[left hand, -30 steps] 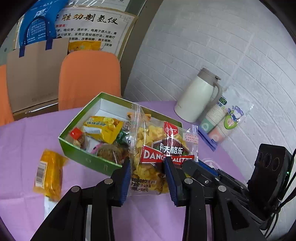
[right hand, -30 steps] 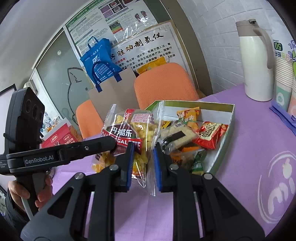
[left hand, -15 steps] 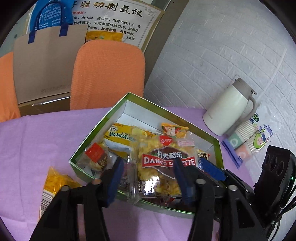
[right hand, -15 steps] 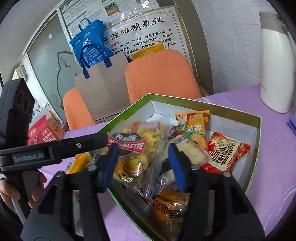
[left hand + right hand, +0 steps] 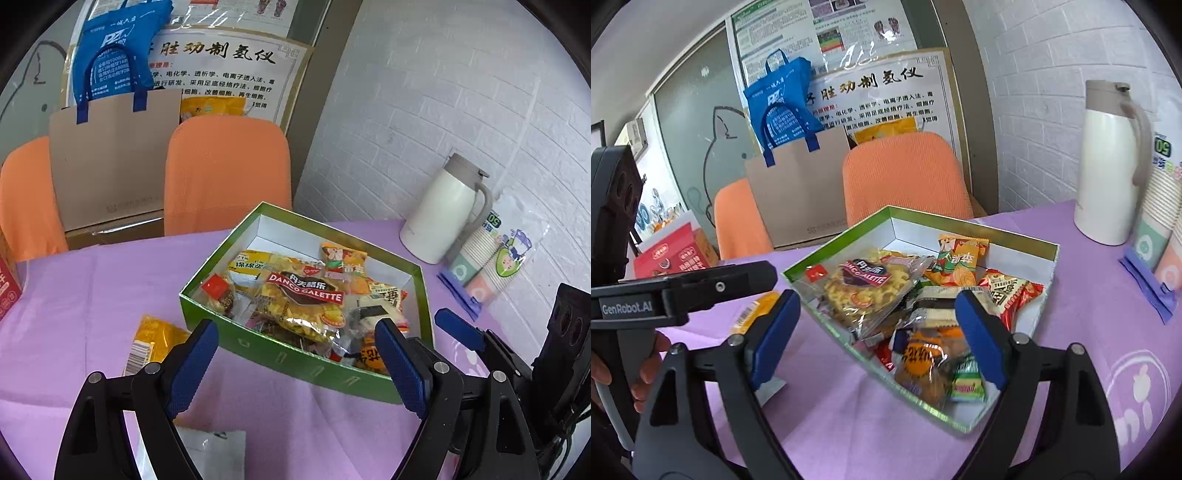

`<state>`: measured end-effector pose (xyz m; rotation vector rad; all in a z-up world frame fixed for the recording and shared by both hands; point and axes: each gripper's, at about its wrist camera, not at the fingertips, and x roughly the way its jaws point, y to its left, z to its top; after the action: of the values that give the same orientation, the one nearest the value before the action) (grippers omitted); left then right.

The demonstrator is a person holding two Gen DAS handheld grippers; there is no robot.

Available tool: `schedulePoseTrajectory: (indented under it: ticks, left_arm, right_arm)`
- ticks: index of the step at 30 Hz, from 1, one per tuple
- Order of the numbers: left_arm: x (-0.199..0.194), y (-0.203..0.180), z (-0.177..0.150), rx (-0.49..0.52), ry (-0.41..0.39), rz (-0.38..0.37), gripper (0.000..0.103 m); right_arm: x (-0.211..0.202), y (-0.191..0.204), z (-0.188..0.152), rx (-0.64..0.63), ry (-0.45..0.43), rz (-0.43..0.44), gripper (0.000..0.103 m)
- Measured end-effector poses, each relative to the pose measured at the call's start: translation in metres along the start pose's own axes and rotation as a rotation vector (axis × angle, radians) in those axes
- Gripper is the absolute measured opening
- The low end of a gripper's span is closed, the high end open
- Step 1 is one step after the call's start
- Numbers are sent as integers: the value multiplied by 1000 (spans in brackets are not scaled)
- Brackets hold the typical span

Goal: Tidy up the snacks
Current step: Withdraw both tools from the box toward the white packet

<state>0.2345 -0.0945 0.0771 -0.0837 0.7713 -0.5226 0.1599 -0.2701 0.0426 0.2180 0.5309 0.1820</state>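
Jaws apart, both grippers; only left view shows yellow packet (image 5: 147, 341) whole.

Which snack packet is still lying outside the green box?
The yellow packet with a barcode, lying on the purple tablecloth left of the green box; every other visible snack is inside it.

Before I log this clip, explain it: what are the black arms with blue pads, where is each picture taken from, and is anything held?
No robot here: a person holds two handheld grippers, each with a fisheye camera looking along its fingers. One picture looks out from the left gripper, the other from the right gripper. Both are open and hold nothing. On the purple tablecloth stands a green box full of snacks, the Danco Galette bag on top. A yellow packet lies outside it. Behind stand a white thermos jug and packed paper cups.
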Motion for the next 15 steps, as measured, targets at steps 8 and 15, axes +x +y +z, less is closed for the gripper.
schedulePoseTrajectory:
  ticks: [8,15]
  left_arm:
    - [-74,-2,-38,-3,-15,70,88]
    - [-111,17,-101,-64,-17,113,88]
  right_arm:
    - [-70,19,-17,14,-93,-2,96]
    - [-95,31,-51,23,-91,33,98]
